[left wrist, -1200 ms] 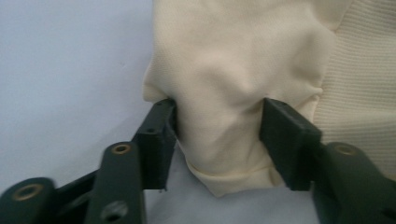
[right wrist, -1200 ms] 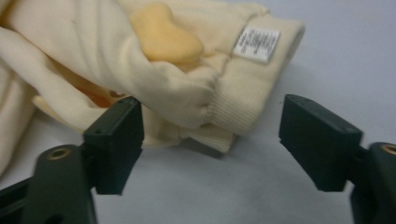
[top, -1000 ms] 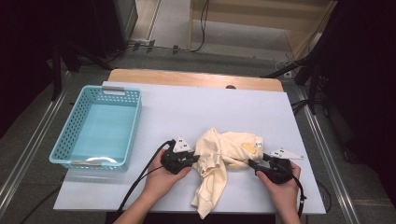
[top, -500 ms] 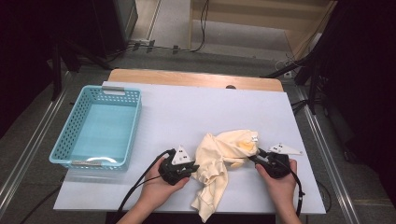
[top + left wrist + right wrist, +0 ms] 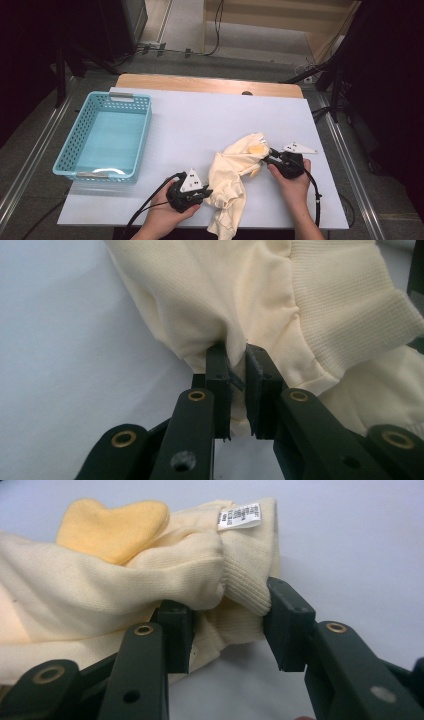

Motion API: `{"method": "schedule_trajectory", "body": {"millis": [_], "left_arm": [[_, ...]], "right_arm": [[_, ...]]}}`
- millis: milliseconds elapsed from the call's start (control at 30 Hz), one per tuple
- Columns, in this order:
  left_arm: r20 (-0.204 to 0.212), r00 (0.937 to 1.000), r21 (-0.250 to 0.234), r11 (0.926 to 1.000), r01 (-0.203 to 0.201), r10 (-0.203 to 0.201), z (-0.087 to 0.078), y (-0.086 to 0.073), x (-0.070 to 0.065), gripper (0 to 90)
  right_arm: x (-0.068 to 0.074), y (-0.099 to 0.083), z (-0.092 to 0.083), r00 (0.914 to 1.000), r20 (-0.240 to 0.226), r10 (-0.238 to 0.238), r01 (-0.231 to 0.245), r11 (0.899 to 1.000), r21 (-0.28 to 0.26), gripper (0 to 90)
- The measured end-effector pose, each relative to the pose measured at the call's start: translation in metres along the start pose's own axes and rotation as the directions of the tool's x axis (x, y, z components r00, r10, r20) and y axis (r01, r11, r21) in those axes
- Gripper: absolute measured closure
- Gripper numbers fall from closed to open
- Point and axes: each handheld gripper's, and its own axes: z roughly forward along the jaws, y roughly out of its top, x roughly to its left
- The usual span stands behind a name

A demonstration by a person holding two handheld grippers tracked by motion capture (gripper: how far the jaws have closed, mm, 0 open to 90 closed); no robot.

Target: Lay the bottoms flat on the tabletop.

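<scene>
A cream-coloured garment (image 5: 232, 172) with a yellow patch (image 5: 112, 527) lies crumpled near the front of the white table (image 5: 200, 120). My left gripper (image 5: 206, 192) is at the garment's left edge, shut on a thin fold of the cream cloth (image 5: 250, 305). Seen along the left gripper (image 5: 237, 370), its jaws pinch the fold between the pads. My right gripper (image 5: 267, 159) is at the garment's right end. Its jaws have just been closing, and the right gripper (image 5: 227, 615) now clamps the bunched ribbed cuff (image 5: 245, 575), just below a white label (image 5: 240, 516).
A light blue plastic basket (image 5: 85, 137) stands at the table's left side. A wooden strip (image 5: 210, 84) runs along the far edge. Black cables trail from both grippers toward the near edge. Metal rails flank the table.
The left hand pulled back toward the near edge, dragging its fold along. The right hand shifted slightly away and left, and its jaws closed onto the cuff.
</scene>
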Motion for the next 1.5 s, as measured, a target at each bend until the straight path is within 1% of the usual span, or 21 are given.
{"method": "schedule_trajectory", "body": {"millis": [133, 200, 267, 333, 400, 500, 567, 633, 700, 800, 933, 1000, 1067, 1100, 1167, 1233, 1333, 1367, 1400, 1467, 1500], "left_arm": [[0.022, 0.9996, 0.014, 0.9997, -0.019, 0.018, 0.001, -0.001, -0.005, 82.2], [0.048, 0.9986, 0.018, 0.9995, -0.025, 0.024, 0.003, -0.002, -0.007, 82.0], [0.049, 0.9983, 0.020, 0.9993, -0.032, 0.031, 0.002, -0.001, -0.006, 81.4], [0.056, 0.9982, 0.012, 0.9997, -0.020, 0.019, 0.000, 0.002, -0.003, 77.0], [0.035, 0.9992, -0.005, 0.9999, -0.016, 0.016, -0.003, 0.005, 0.000, 69.2], [0.015, 0.9999, -0.024, 0.9997, 0.004, -0.004, -0.005, 0.011, 0.004, 54.7], [-0.006, 1.0000, -0.038, 0.9993, 0.006, -0.007, -0.005, 0.015, 0.005, 48.0], [-0.014, 0.9999, -0.048, 0.9989, 0.005, -0.005, -0.004, 0.021, 0.007, 42.5], [-0.024, 0.9997, -0.059, 0.9982, 0.006, -0.007, -0.003, 0.027, 0.008, 38.7], [-0.035, 0.9993, -0.074, 0.9973, 0.005, -0.007, 0.000, 0.037, 0.011, 35.2], [-0.053, 0.9986, -0.086, 0.9963, 0.002, -0.007, 0.006, 0.052, 0.017, 33.1], [-0.057, 0.9983, -0.069, 0.9976, 0.006, -0.010, 0.013, 0.056, 0.022, 31.4], [-0.065, 0.9977, -0.052, 0.9985, 0.015, -0.019, 0.022, 0.057, 0.027, 29.5], [-0.068, 0.9975, -0.044, 0.9989, 0.018, -0.021, 0.026, 0.057, 0.030, 29.5], [-0.065, 0.9975, -0.028, 0.9992, 0.027, -0.028, 0.032, 0.055, 0.034, 33.5], [-0.051, 0.9980, -0.012, 0.9993, 0.036, -0.036, 0.037, 0.053, 0.036, 34.7], [-0.032, 0.9991, -0.010, 0.9996, 0.025, -0.026, 0.038, 0.052, 0.034, 47.6], [-0.027, 0.9994, -0.012, 0.9997, 0.022, -0.022, 0.037, 0.052, 0.033, 53.7], [-0.024, 0.9996, -0.013, 0.9998, 0.013, -0.014, 0.036, 0.052, 0.033, 60.7], [-0.009, 0.9999, -0.017, 0.9998, 0.006, -0.006, 0.034, 0.050, 0.032, 74.1], [-0.003, 1.0000, -0.021, 0.9998, 0.003, -0.003, 0.032, 0.049, 0.032, 77.3]], "right_arm": [[0.001, 0.006, 0.008, 0.9998, -0.005, -0.018, 0.017, 1.000, -0.004, 56.5], [0.004, 0.009, 0.012, 0.9995, -0.011, -0.030, 0.030, 1.000, -0.004, 56.1], [0.005, 0.011, 0.013, 0.9990, -0.018, -0.040, 0.040, 0.999, -0.004, 53.5], [0.004, 0.011, 0.012, 0.9987, -0.016, -0.048, 0.048, 0.999, 0.000, 48.7], [0.003, 0.010, 0.009, 0.9986, -0.017, -0.050, 0.050, 0.999, 0.010, 44.7], [0.002, 0.007, 0.003, 0.9985, -0.017, -0.052, 0.052, 0.999, 0.011, 39.5], [0.002, 0.005, -0.003, 0.9984, -0.005, -0.056, 0.056, 0.998, 0.006, 36.5], [0.002, 0.003, -0.010, 0.9989, 0.001, -0.048, 0.048, 0.999, -0.010, 33.8], [0.000, 0.001, -0.015, 0.9993, 0.003, -0.037, 0.037, 0.999, -0.016, 32.1], [-0.002, -0.005, -0.022, 1.0000, 0.001, -0.003, 0.003, 1.000, -0.014, 29.4], [0.001, -0.012, -0.026, 0.9998, -0.015, 0.011, -0.011, 1.000, -0.010, 27.5], [0.004, -0.015, -0.027, 0.9995, -0.020, 0.025, -0.025, 1.000, -0.011, 24.3], [0.008, -0.017, -0.025, 0.9997, -0.014, 0.021, -0.021, 1.000, -0.008, 19.7], [0.011, -0.017, -0.024, 0.9996, -0.010, 0.026, -0.026, 1.000, -0.004, 19.7], [0.014, -0.018, -0.021, 0.9996, -0.001, 0.028, -0.028, 1.000, 0.005, 19.9], [0.016, -0.019, -0.019, 0.9990, -0.005, 0.044, -0.044, 0.999, 0.018, 22.8], [0.019, -0.021, -0.013, 0.9978, -0.017, 0.064, -0.063, 0.997, 0.049, 28.7], [0.021, -0.021, -0.011, 0.9978, -0.021, 0.064, -0.062, 0.997, 0.056, 32.6], [0.021, -0.020, -0.010, 0.9984, -0.030, 0.049, -0.047, 0.997, 0.057, 37.0], [0.024, -0.020, -0.009, 0.9974, -0.043, 0.058, -0.055, 0.996, 0.065, 42.1], [0.025, -0.019, -0.008, 0.9974, -0.042, 0.059, -0.056, 0.996, 0.069, 45.9]]}}
